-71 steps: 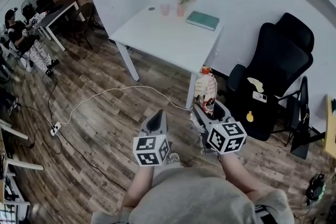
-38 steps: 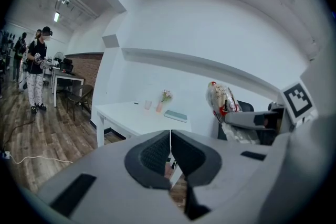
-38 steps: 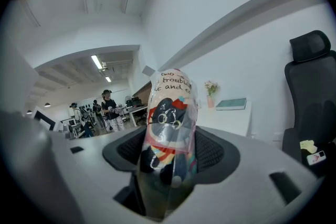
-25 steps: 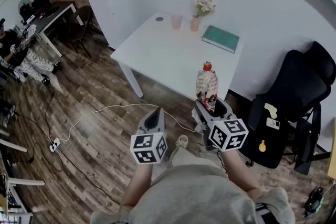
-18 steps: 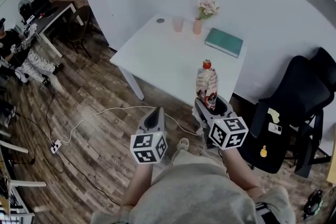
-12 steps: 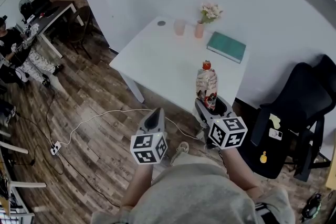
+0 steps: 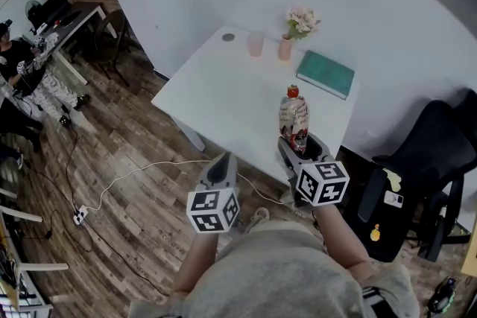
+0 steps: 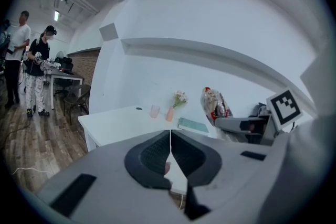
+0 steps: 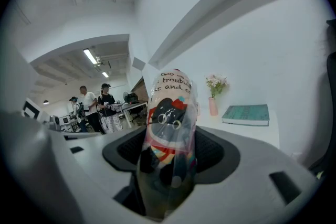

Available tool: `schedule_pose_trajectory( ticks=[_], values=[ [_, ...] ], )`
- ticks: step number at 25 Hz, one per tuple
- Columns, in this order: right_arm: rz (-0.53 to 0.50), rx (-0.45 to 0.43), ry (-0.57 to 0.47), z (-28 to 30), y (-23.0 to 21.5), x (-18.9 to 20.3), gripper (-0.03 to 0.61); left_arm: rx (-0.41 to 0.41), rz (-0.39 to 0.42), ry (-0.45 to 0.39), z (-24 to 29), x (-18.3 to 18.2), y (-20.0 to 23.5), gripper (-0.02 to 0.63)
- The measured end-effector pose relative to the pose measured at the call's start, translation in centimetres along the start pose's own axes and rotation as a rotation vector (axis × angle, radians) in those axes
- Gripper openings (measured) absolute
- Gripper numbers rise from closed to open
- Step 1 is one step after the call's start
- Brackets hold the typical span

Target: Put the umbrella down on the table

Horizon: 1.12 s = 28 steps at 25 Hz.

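My right gripper [image 7: 301,148] is shut on the umbrella [image 7: 294,117], a short folded one in a clear printed sleeve with a red tip, held upright. In the head view it appears over the near right edge of the white table [image 7: 220,94]. The right gripper view has the umbrella [image 9: 170,134] filling the middle between the dark pads [image 9: 214,152]. Empty and shut, my left gripper [image 7: 221,169] hangs over the wooden floor just short of the table. Its tips meet in the left gripper view [image 8: 170,137], where the umbrella [image 8: 214,103] shows at the right.
At the table's far side stand a pink cup [image 7: 256,45], a vase of flowers [image 7: 287,46] and a teal book [image 7: 326,74]. A black office chair [image 7: 421,171] is to the right. A white cable [image 7: 134,173] crosses the floor. People [image 7: 26,74] stand at far left.
The person has walked up to the table, which has come nearer in view. The umbrella now shows over the table's near edge. Both grippers keep their pose.
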State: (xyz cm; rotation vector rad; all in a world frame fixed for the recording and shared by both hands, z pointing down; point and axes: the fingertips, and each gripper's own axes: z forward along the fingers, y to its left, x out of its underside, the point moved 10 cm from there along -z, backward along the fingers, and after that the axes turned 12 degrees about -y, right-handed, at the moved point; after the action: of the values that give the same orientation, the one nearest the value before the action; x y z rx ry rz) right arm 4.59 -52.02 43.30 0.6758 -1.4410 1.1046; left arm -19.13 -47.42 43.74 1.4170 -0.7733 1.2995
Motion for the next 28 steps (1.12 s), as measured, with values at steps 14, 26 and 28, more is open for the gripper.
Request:
schedule_pose_trajectory(
  ticks=[14, 26, 28],
  values=[
    [0.004, 0.044, 0.122, 6.4, -5.1, 2.9, 0.272, 0.011, -0.002, 0.053, 5.8, 0.5, 0.6, 0.008],
    [-0.005, 0.083, 0.248, 11.1, -8.3, 6.4, 0.27, 0.019, -0.008, 0.103, 9.4, 1.6, 1.5, 0.008],
    [-0.009, 0.089, 0.273, 11.7, -8.8, 7.0, 0.27, 0.02, -0.009, 0.11, 10.0, 1.7, 1.6, 0.008]
  ],
)
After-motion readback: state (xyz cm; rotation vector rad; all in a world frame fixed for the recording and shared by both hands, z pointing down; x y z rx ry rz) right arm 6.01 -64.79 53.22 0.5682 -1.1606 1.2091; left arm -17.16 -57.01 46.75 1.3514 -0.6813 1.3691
